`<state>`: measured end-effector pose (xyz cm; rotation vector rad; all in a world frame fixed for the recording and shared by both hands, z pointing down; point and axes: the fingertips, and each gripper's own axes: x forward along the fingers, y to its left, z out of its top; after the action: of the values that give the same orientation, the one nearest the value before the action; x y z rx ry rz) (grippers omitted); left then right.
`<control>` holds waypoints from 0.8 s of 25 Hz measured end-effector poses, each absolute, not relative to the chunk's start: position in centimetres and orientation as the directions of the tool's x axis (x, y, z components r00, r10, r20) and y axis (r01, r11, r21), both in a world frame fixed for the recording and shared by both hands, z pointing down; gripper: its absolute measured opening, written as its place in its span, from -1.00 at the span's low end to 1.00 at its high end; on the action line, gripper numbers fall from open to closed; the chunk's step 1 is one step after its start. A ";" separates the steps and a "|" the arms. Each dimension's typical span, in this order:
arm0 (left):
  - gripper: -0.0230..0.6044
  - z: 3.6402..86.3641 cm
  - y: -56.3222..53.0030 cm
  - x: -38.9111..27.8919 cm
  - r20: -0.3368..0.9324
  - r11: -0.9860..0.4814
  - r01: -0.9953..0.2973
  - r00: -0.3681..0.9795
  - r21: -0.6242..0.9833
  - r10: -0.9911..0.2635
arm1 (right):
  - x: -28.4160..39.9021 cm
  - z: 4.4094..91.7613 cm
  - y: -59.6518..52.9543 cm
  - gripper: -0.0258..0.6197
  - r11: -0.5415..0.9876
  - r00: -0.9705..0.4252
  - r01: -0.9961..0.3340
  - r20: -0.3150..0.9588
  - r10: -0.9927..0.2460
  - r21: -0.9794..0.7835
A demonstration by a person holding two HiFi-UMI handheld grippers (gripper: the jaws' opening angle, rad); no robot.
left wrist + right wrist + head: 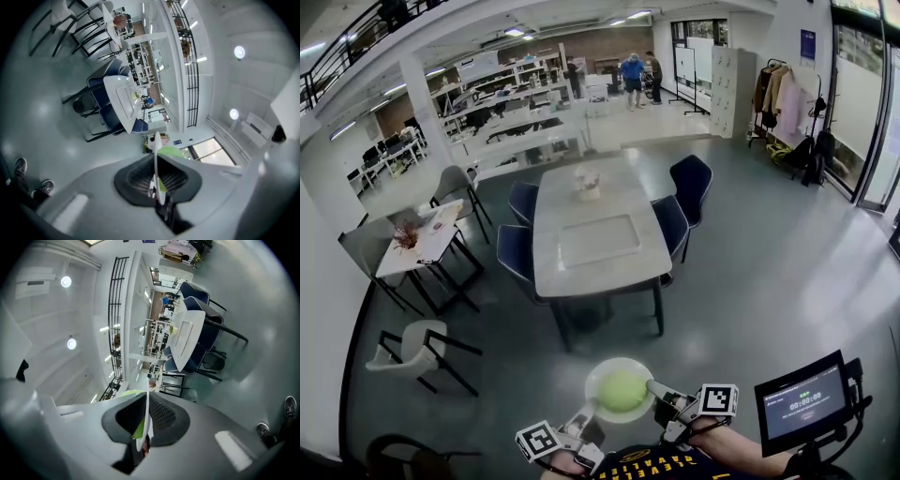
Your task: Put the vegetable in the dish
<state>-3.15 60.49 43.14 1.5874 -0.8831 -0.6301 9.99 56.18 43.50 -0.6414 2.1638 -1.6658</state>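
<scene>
head view: we see round white dish (593,382) with green vegetable (622,390) inside | gripper views: left gripper (157,180), right gripper (143,422) each clamp its rim edge-on | black screen (804,401) text unreadable

Between the 2 grippers, the dish (598,375) is white and the vegetable (622,390) pale green. Black-and-white square markers pattern the left gripper (589,411) and right gripper (658,387). Ahead of them, 4 navy chairs (691,180) flank a pale grey table (598,197).
</scene>
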 end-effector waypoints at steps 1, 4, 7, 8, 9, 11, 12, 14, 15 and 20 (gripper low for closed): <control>-0.88 43.2 60.5 -3.2 0.069 -0.060 -0.204 0.572 0.977 -0.817 | 10.0 43.4 56.1 -0.86 0.222 -0.843 -0.141 -0.001 -0.538 -0.965; -0.88 43.4 60.2 -3.2 0.078 -0.058 -0.214 0.574 0.975 -0.815 | 9.9 43.2 56.0 -0.86 0.224 -0.840 -0.126 -0.016 -0.542 -0.966; -0.88 43.8 59.5 -2.1 0.084 -0.056 -0.221 0.576 0.974 -0.813 | 11.6 43.9 55.4 -0.86 0.209 -0.831 -0.156 0.014 -0.556 -0.965; -0.88 44.0 59.3 -1.3 0.094 -0.047 -0.226 0.574 0.973 -0.813 | 12.6 44.2 55.2 -0.86 0.196 -0.827 -0.167 0.029 -0.561 -0.966; -0.88 44.3 59.2 -0.6 0.112 -0.031 -0.236 0.571 0.971 -0.813 | 13.7 44.6 55.2 -0.86 0.178 -0.822 -0.177 0.045 -0.567 -0.968; -0.88 45.1 59.4 0.5 0.152 0.002 -0.258 0.562 0.966 -0.813 | 15.5 45.4 55.3 -0.86 0.147 -0.813 -0.194 0.074 -0.578 -0.970; -0.88 45.4 59.4 0.9 0.165 0.011 -0.269 0.560 0.963 -0.812 | 16.2 45.6 55.2 -0.86 0.145 -0.809 -0.203 0.082 -0.583 -0.968; -0.88 44.8 58.7 2.0 0.153 -0.012 -0.275 0.569 0.961 -0.808 | 17.2 44.9 54.7 -0.86 0.179 -0.808 -0.195 0.054 -0.587 -0.964; -0.88 43.9 58.1 3.0 0.123 -0.043 -0.263 0.579 0.964 -0.806 | 17.5 44.0 54.2 -0.86 0.206 -0.811 -0.167 0.015 -0.585 -0.964; -0.88 43.6 56.0 5.9 0.082 -0.048 -0.206 0.579 0.977 -0.811 | 18.7 43.3 52.0 -0.86 0.231 -0.826 -0.098 -0.050 -0.561 -0.968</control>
<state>5.89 56.03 43.61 1.5784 -0.8820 -0.6127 18.71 52.03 43.34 -0.6074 2.1219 -1.6236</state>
